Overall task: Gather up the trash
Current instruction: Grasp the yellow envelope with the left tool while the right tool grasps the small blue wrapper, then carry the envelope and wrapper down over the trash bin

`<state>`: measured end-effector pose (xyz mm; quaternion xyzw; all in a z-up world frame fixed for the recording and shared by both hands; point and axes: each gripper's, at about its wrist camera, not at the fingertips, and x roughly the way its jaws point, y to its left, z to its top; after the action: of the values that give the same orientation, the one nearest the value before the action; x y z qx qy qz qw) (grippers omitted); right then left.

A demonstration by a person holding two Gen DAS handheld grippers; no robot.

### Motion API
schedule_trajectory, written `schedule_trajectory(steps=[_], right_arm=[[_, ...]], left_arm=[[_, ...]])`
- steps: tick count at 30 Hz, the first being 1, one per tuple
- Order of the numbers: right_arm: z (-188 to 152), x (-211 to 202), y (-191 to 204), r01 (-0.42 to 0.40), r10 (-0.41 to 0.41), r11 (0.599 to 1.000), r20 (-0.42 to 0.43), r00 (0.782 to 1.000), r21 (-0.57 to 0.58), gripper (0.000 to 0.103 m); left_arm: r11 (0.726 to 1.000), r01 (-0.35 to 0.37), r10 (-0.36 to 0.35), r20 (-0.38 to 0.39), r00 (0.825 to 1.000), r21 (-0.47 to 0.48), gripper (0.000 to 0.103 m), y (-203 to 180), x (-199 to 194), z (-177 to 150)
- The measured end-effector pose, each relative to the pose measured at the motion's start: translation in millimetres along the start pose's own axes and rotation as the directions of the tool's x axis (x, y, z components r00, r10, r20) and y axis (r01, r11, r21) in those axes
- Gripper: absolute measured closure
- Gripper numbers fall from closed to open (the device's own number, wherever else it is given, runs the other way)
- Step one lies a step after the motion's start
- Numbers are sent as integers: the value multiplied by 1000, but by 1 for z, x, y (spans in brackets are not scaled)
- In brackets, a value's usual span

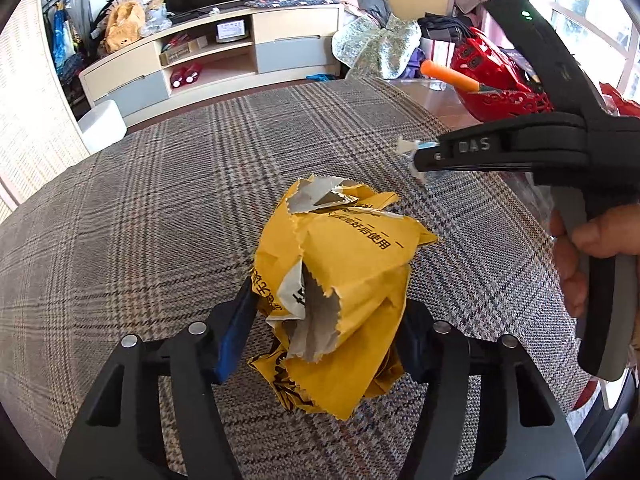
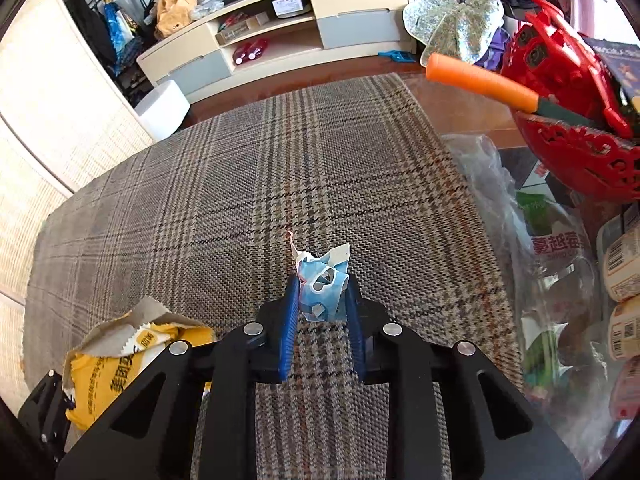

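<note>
black two-finger left gripper (image 1: pixel 326 332) with blue pads sits at the bottom of the left wrist view, its pads pressed on both sides of a crumpled yellow paper bag (image 1: pixel 340 280) with black printed characters and a torn grey-white lining. that bag rests on the grey plaid woven cloth (image 1: pixel 160 200) covering the table, and its open torn mouth shows only the pale lining; i cannot tell what is inside.

black right gripper (image 2: pixel 322 300) with blue pads is clamped on a small crumpled blue and white scrap of wrapper (image 2: pixel 322 280), held at the fingertips just above the same cloth. a hand (image 1: pixel 592 248) squeezes its grey trigger in the left wrist view.

beside the cloth's right edge lies a clear plastic bag (image 2: pixel 552 280) with red lettering, holding green-packaged and dark items that are too blurred to name. past it stands a red openwork plastic basket (image 2: pixel 580 152) with an orange-handled tool (image 2: pixel 480 80) poking out over its rim. white labelled packets (image 2: pixel 624 264) lie at the far right.
</note>
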<state>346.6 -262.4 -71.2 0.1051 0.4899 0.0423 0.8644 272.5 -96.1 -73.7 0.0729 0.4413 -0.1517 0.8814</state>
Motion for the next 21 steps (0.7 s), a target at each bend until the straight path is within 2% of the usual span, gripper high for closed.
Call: schedule_trajectory(steps=[3, 8, 15, 21], right_arm=[[-4, -21, 1, 4, -4, 1000, 14, 1000, -7, 79], [-25, -78, 11, 21, -19, 999, 45, 999, -39, 79], [-83, -175, 29, 48, -36, 993, 109, 993, -107, 79], [-141, -250, 36, 44, -21, 990, 165, 986, -138, 79]], left_arm=[[1000, -16, 16, 10, 1000, -13, 45, 0, -19, -2], [999, -35, 36, 42, 998, -29, 45, -8, -74, -12], [997, -61, 65, 83, 994, -55, 45, -26, -159, -46], [993, -66, 77, 117, 990, -94, 44, -35, -223, -93]])
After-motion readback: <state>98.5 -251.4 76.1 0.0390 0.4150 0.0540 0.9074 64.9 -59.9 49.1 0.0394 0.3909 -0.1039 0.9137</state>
